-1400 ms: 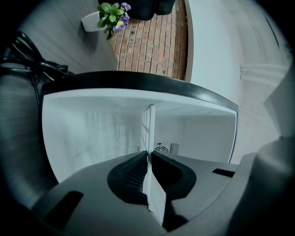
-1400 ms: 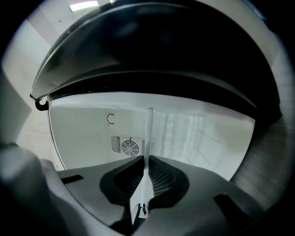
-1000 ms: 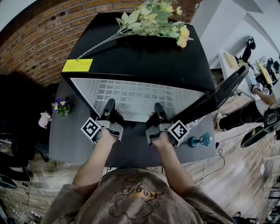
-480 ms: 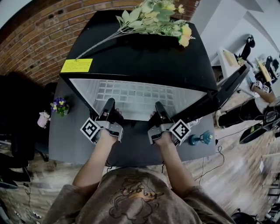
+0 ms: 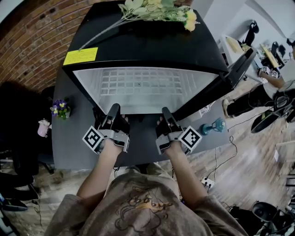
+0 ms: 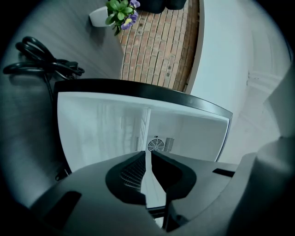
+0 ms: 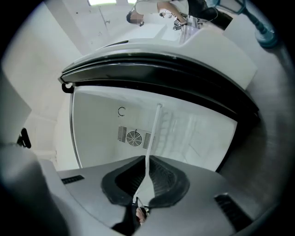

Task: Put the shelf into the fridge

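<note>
A white grid shelf lies flat in the open front of the black fridge. Both grippers hold it by its near edge. My left gripper is shut on the left part of that edge, my right gripper on the right part. In the left gripper view the shelf runs edge-on from between the shut jaws of the left gripper into the white interior. In the right gripper view the shelf likewise shows as a thin plate clamped in the right gripper.
The fridge door stands open to the right. Artificial flowers and a yellow sticker are on the fridge top. A small pot of purple flowers stands left on the grey platform, a teal dumbbell right. A round fan vent marks the back wall.
The head view has tilted, so the fridge opening and shelf show larger and the grippers sit slightly lower in frame. Both grippers have stayed shut on the shelf's front edge.
</note>
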Tool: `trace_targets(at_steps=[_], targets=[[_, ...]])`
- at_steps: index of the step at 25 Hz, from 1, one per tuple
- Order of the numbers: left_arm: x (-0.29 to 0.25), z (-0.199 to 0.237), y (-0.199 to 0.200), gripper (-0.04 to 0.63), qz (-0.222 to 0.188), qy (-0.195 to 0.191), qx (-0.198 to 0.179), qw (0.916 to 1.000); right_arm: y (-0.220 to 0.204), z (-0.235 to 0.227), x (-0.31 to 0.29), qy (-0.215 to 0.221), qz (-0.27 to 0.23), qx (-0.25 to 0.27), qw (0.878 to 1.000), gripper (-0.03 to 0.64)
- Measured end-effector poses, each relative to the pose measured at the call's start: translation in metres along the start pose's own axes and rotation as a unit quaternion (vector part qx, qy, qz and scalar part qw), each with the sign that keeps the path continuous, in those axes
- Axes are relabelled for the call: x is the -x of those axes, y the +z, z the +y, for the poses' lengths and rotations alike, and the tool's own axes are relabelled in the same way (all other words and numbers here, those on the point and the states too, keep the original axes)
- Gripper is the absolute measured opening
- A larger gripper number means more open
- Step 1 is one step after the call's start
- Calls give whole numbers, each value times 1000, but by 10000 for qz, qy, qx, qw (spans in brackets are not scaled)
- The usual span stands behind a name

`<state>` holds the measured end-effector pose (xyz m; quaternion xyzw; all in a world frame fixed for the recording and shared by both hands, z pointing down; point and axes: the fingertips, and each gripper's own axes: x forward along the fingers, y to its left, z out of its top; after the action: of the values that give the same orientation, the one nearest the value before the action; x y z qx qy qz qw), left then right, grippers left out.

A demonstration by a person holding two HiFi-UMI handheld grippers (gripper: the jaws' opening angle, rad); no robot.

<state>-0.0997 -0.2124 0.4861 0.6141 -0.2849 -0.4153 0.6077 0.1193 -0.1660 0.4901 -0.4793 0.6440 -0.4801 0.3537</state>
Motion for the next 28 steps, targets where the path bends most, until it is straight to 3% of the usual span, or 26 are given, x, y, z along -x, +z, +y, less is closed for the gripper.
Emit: trace_targets(at_steps=[5,12,16,19,22,28], targets=[[22,-9,-7,51,179,-36,50,9998,-16,15,23,159,-81,90,9998,5],[47,-17,-21,51,94,-101,43,9999,-30,21,47,185,160,115,9996,-2],[68,-18,-36,51,15,-12,-143,9999,-31,27,66,236,395,622,9970,-9],[81,-22,-47,51,153,129,-591,9981,-34,41,76,377,596,1167,9907,-12],[91,-32,-58,49,385,203,-1322,9903,-36,41,90,134,779,1901,9786,-14],[116,-44,-80,35,803,235,-2509,9644,-44,56,116,227,1092,3600,9263,-5]])
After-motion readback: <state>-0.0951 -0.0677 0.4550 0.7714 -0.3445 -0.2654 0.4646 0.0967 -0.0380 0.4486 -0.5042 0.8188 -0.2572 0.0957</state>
